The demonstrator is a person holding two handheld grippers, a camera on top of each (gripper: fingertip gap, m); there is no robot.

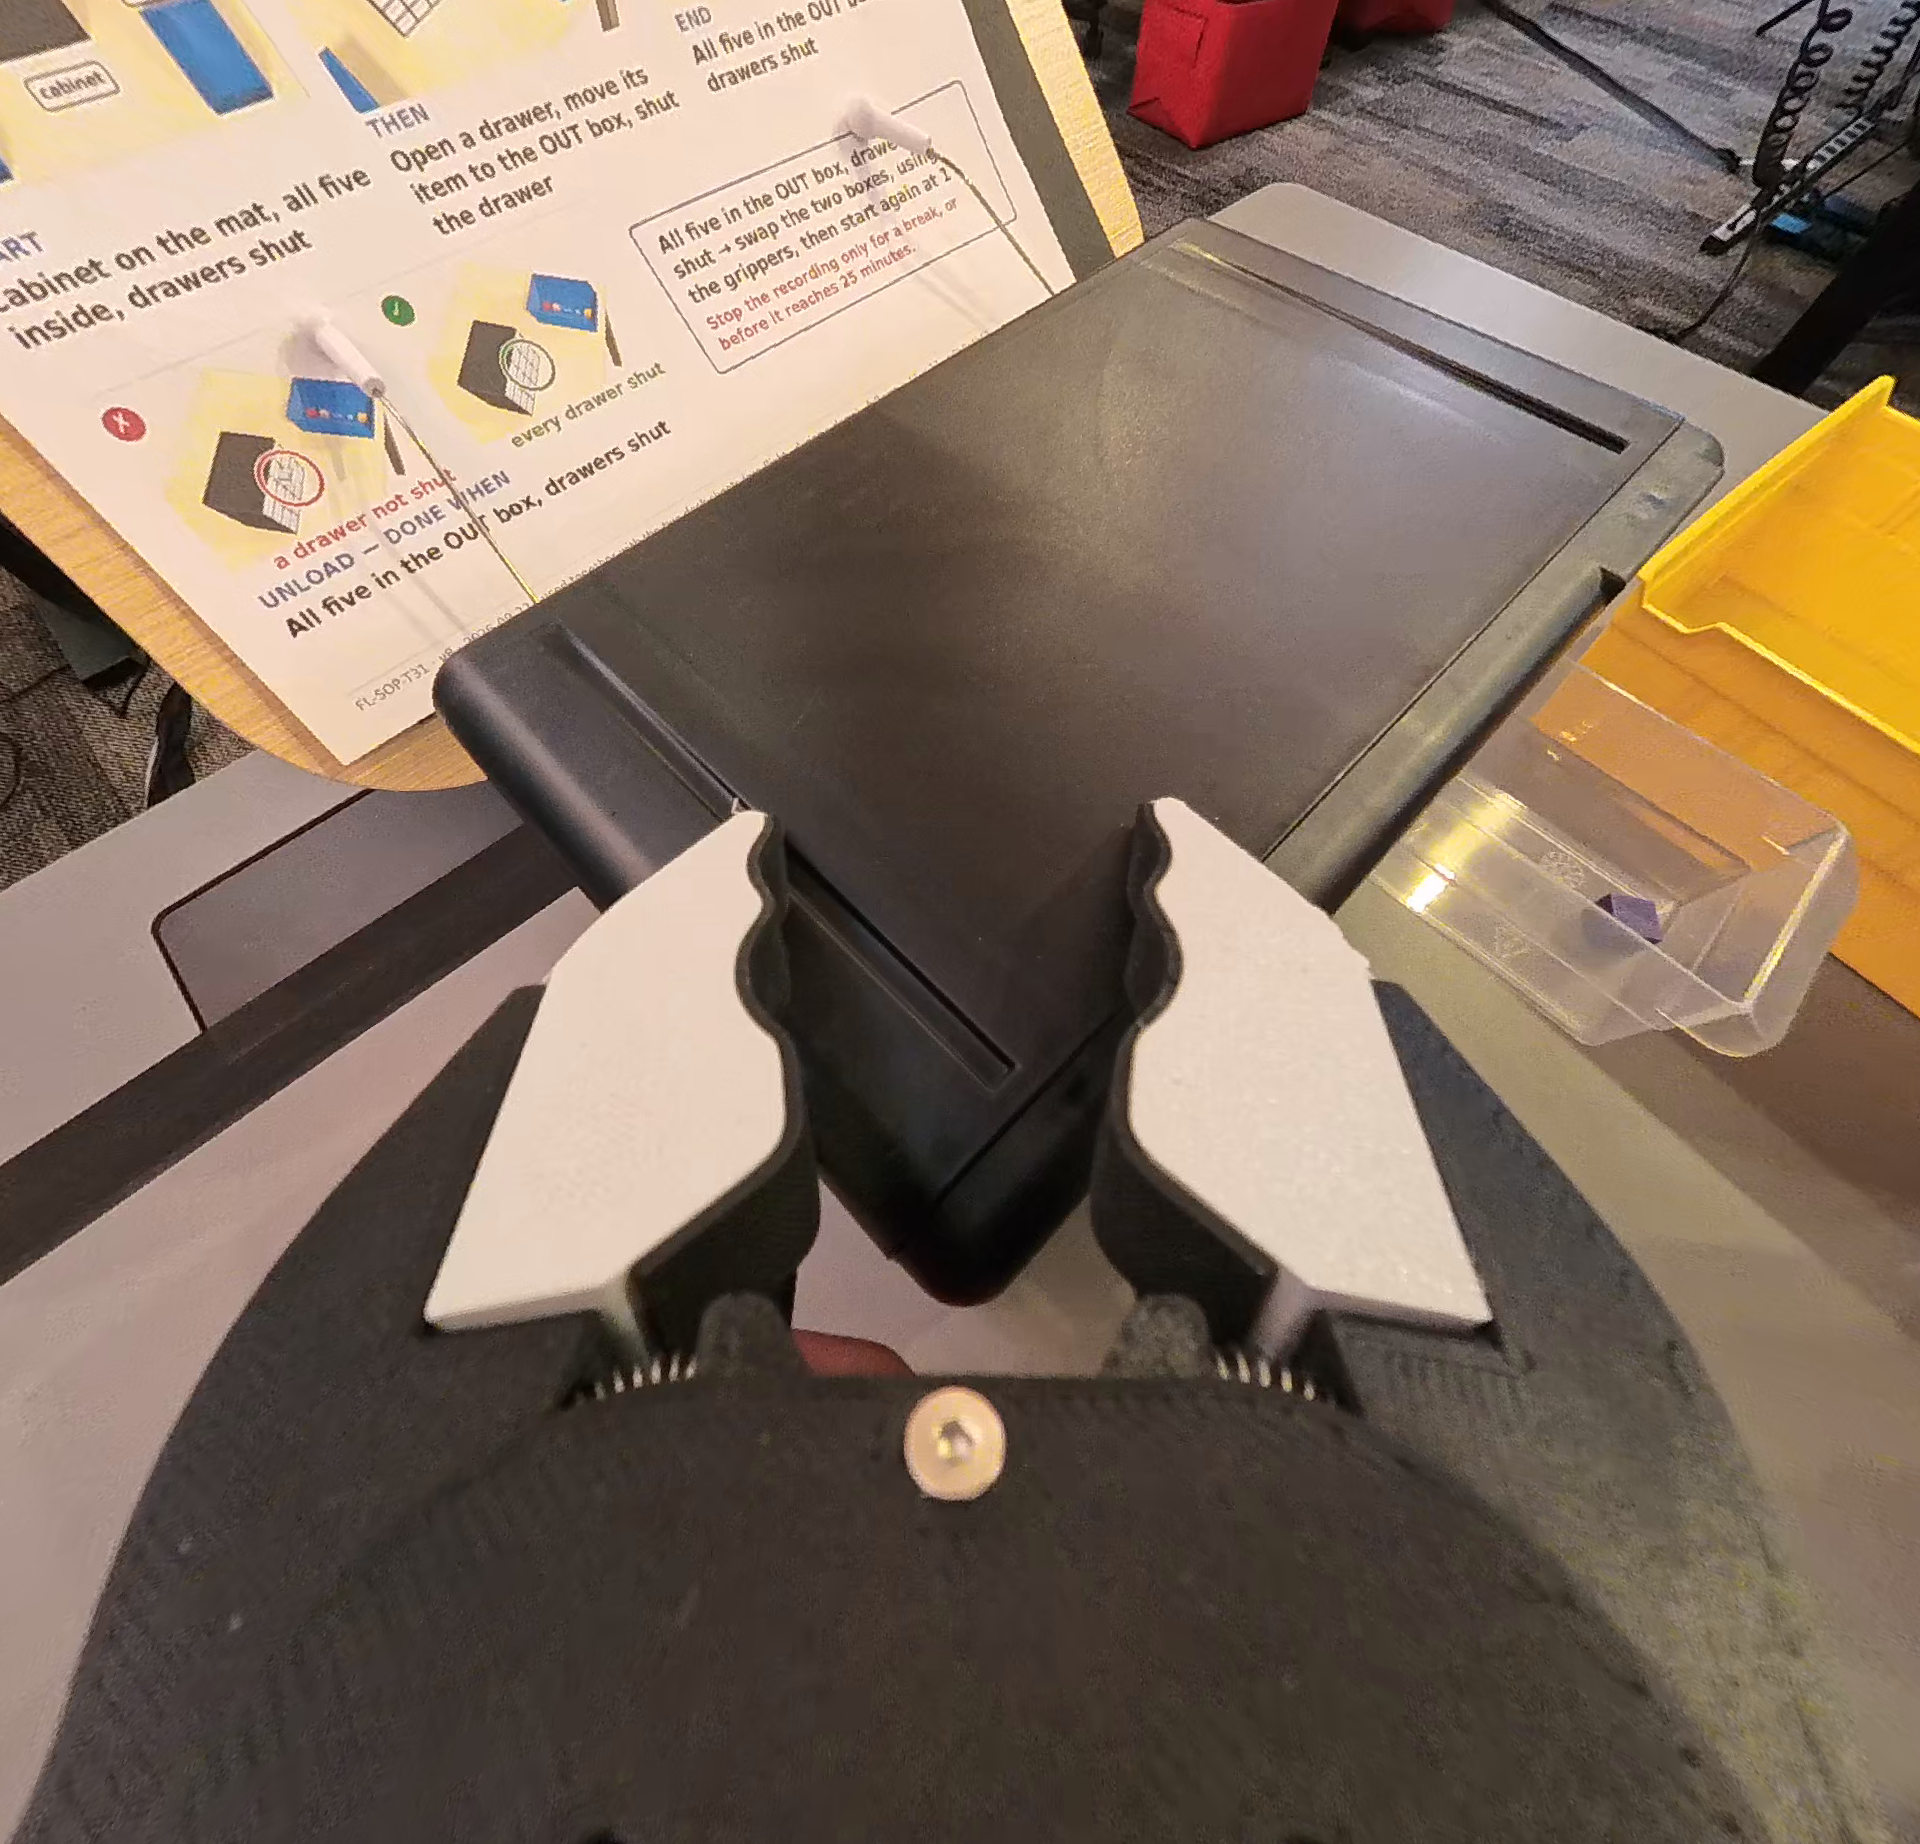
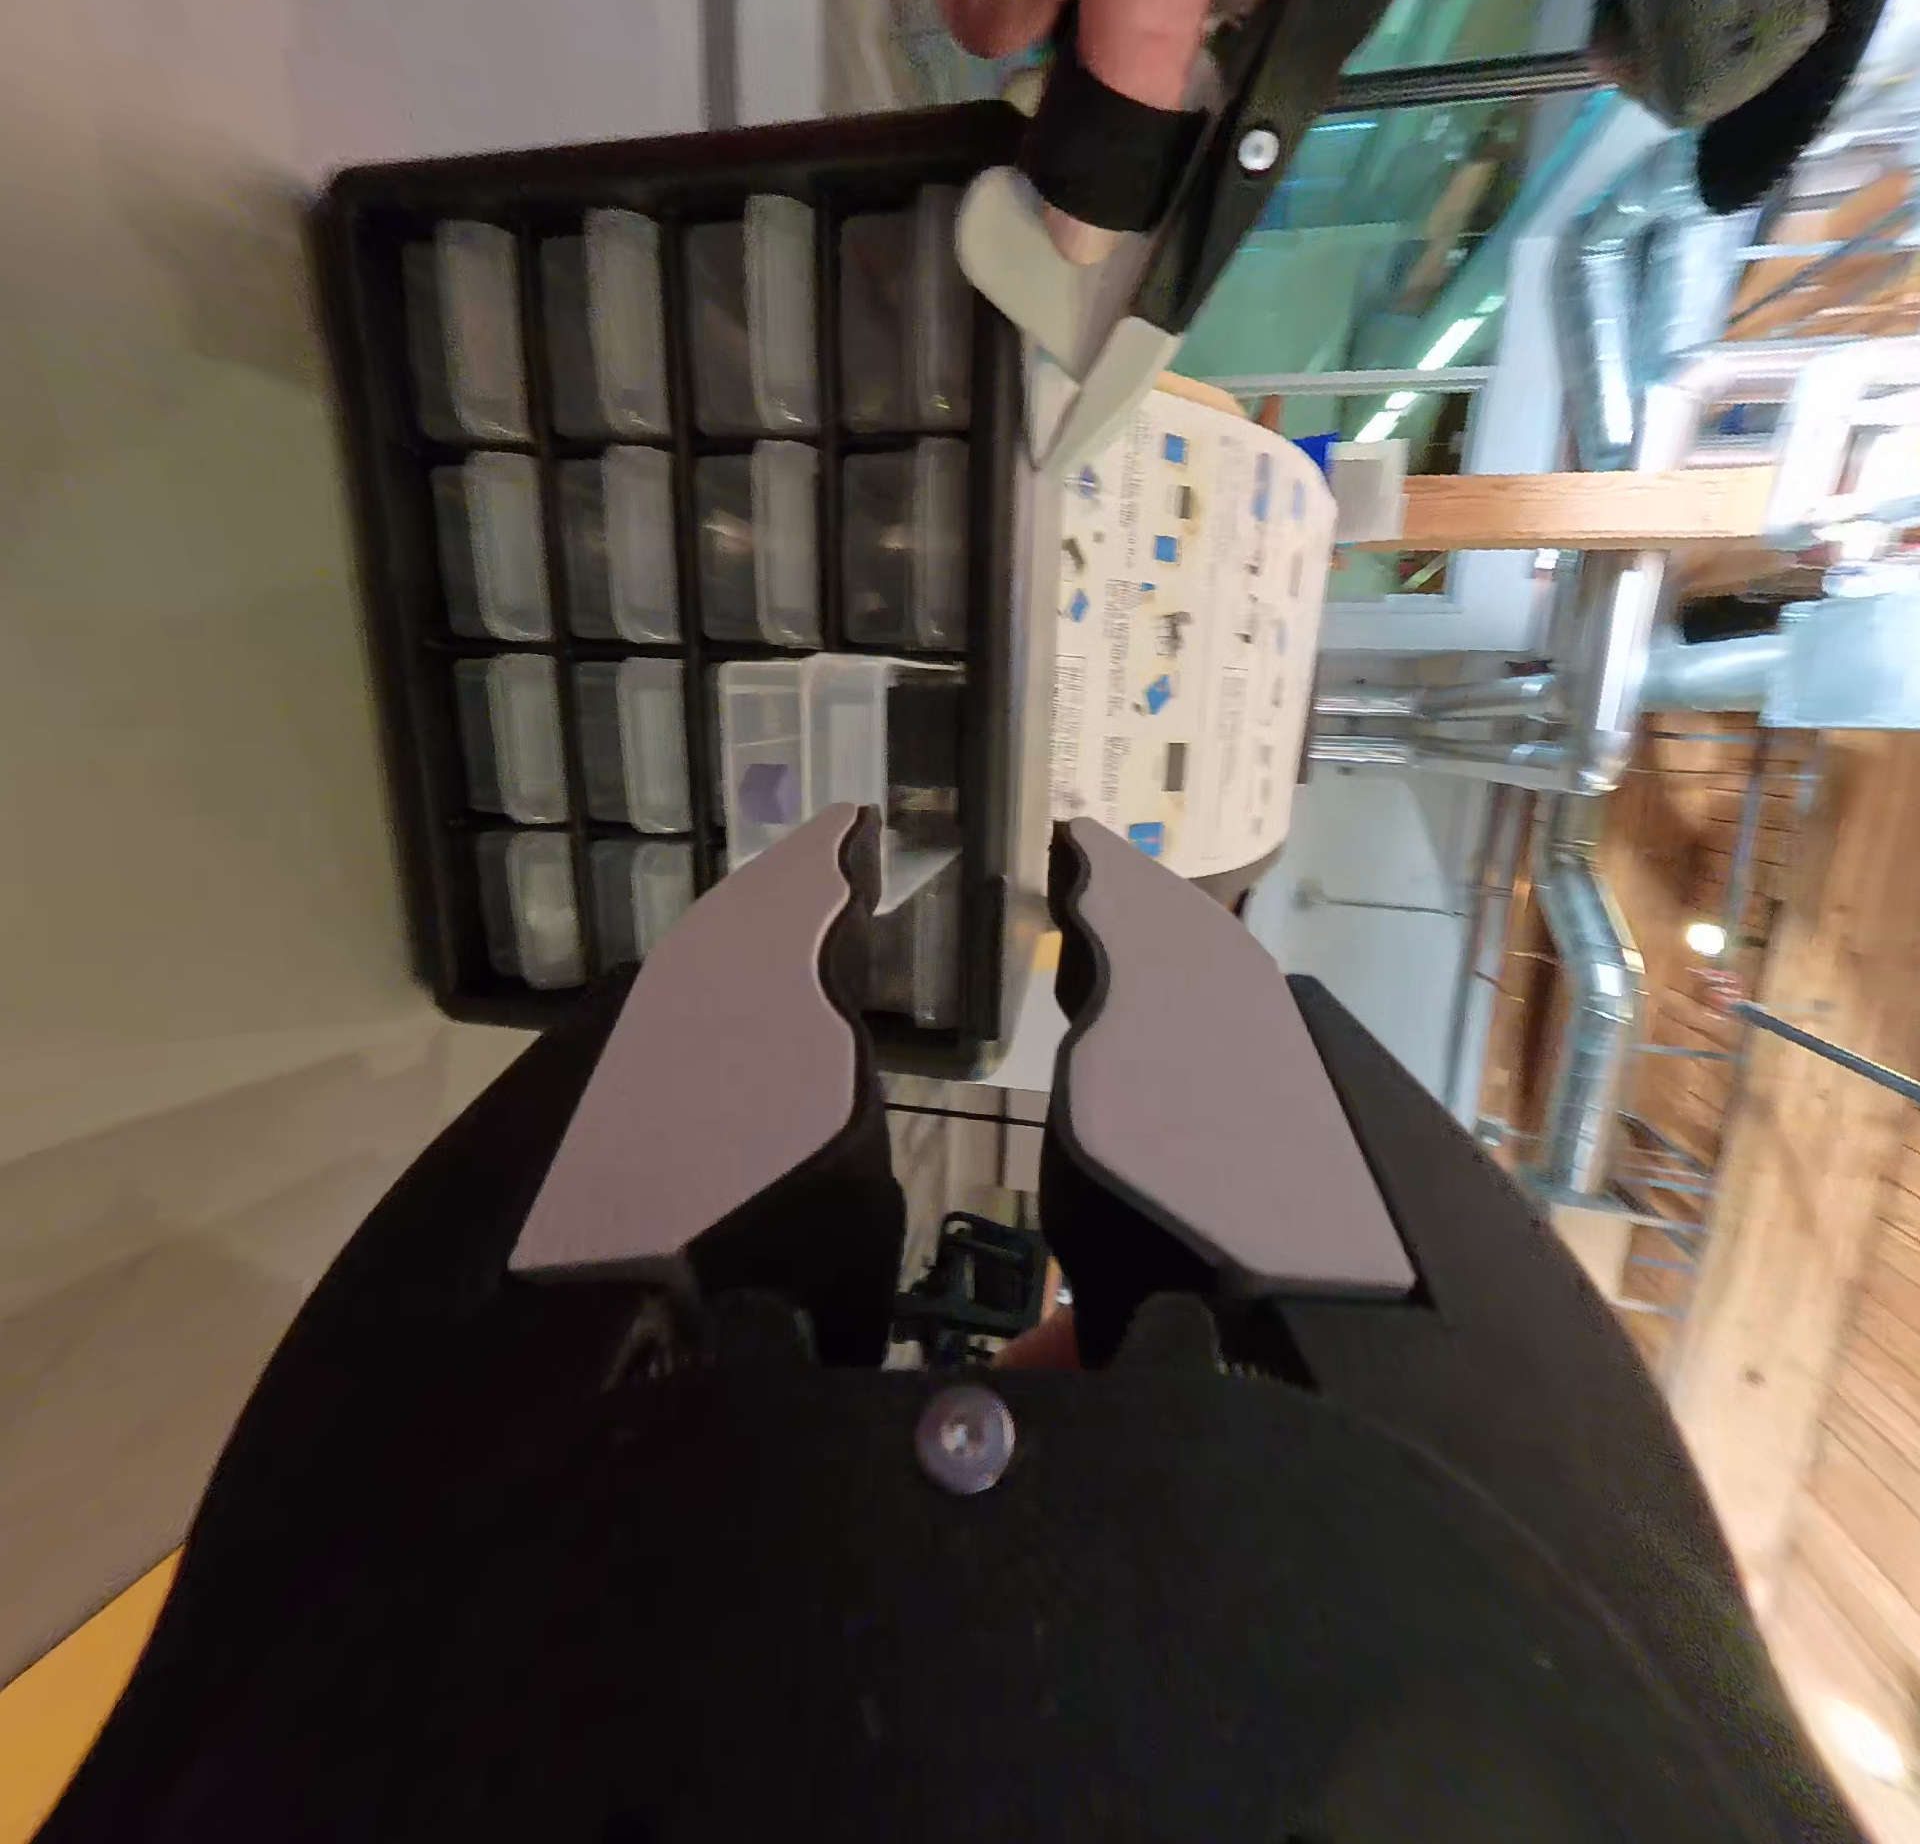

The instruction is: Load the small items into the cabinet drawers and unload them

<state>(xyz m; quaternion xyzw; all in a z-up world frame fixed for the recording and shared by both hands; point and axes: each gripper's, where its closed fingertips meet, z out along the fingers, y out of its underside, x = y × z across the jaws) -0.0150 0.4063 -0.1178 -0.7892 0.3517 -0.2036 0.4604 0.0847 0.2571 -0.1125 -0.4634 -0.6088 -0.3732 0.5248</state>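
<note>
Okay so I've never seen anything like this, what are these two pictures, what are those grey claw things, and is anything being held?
Each picture comes from a camera mounted on a hand-held gripper, looking forward along its two grey fingers. A person holds one in each hand; there is no robot arm.

The left view shows the left gripper open over the top of a black cabinet. Beside it, a clear drawer is pulled out with a small purple block inside, next to a yellow bin. An instruction sheet stands behind.

The right view is turned sideways and faces the cabinet's front grid of clear drawers. The right gripper is open in front of the pulled-out drawer. The other gripper and the person's hand show at the top.

Neither gripper holds anything.
</note>
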